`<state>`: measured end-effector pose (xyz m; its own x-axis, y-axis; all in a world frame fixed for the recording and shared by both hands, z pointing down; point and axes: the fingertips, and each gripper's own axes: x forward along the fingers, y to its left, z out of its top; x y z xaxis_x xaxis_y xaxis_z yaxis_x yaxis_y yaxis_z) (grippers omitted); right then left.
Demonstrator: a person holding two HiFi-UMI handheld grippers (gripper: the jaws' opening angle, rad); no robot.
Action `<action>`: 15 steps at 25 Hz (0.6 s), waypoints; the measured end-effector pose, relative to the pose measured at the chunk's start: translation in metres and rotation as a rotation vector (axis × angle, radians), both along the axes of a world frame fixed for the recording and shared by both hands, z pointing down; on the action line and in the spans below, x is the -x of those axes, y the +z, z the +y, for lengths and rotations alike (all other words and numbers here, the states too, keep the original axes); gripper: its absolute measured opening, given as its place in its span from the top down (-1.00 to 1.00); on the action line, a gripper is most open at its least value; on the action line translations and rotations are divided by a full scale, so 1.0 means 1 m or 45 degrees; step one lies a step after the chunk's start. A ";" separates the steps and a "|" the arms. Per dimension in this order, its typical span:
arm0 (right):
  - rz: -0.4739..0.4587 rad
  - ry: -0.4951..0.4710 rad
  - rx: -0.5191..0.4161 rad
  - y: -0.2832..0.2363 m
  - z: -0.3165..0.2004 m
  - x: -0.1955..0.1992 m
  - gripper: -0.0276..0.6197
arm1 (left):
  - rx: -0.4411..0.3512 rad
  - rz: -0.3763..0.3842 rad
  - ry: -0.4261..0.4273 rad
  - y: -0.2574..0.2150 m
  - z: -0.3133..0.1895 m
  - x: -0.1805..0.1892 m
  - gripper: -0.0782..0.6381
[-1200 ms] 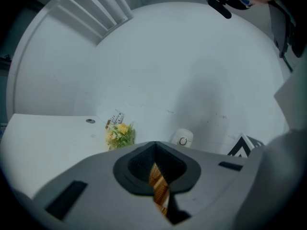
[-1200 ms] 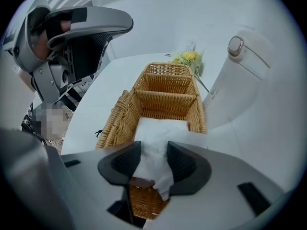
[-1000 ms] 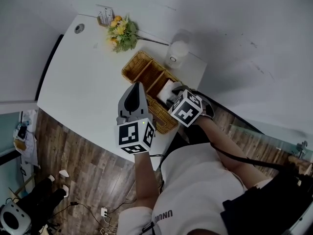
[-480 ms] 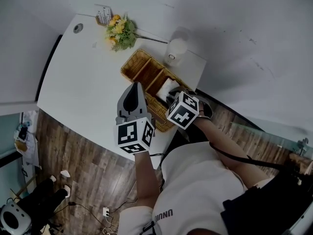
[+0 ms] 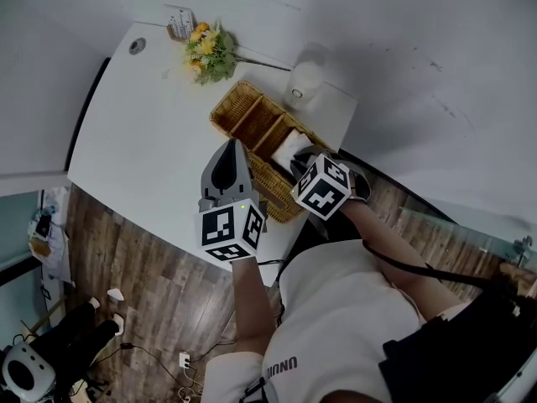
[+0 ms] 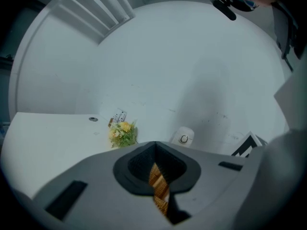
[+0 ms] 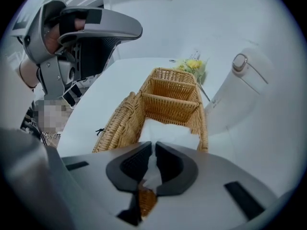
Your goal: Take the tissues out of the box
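Observation:
A wicker basket (image 5: 243, 116) with several compartments lies on the white table (image 5: 143, 141). Its near compartment holds white tissues (image 5: 289, 147). My right gripper (image 5: 300, 163) reaches into that compartment; its marker cube hides the jaws in the head view. In the right gripper view its jaws are closing, and the right gripper (image 7: 153, 150) pinches a fold of the top tissue (image 7: 168, 133) just above the basket (image 7: 170, 87). My left gripper (image 5: 232, 148) hovers beside the basket's left wall, shut and empty. The left gripper (image 6: 154, 145) shows its tips touching, with wicker (image 6: 158, 188) behind.
A bunch of yellow flowers (image 5: 208, 53) lies at the table's far side, next to a small card stand (image 5: 178, 25). A white rounded appliance (image 5: 306, 82) stands just past the basket. The table's front edge runs close under both grippers, with wood floor below.
The right gripper's cube has shifted slightly over the tissue compartment. The left gripper has stayed where it was.

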<state>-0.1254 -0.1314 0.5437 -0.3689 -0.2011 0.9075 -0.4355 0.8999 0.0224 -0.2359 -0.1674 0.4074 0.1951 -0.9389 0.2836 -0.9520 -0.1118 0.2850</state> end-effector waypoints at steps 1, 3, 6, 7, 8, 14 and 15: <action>-0.005 0.000 0.000 -0.001 0.000 0.000 0.79 | 0.000 -0.001 -0.001 0.000 0.000 0.000 0.75; -0.019 0.002 0.004 -0.003 0.000 -0.001 0.79 | 0.001 -0.004 -0.003 0.000 0.001 0.000 0.75; -0.051 0.019 0.019 -0.006 0.000 0.000 0.80 | 0.002 -0.007 -0.003 -0.001 0.002 0.000 0.75; -0.067 0.027 0.025 -0.008 0.000 0.000 0.80 | 0.001 -0.008 -0.003 -0.002 0.002 0.000 0.75; -0.085 0.036 0.033 -0.009 -0.001 0.001 0.80 | 0.001 -0.010 -0.002 -0.002 0.002 0.000 0.75; -0.176 0.065 0.050 -0.022 -0.004 0.002 0.80 | 0.000 -0.016 -0.002 -0.003 0.002 -0.003 0.75; -0.186 0.065 0.046 -0.024 -0.005 0.002 0.80 | 0.001 -0.017 -0.003 -0.003 0.002 -0.003 0.75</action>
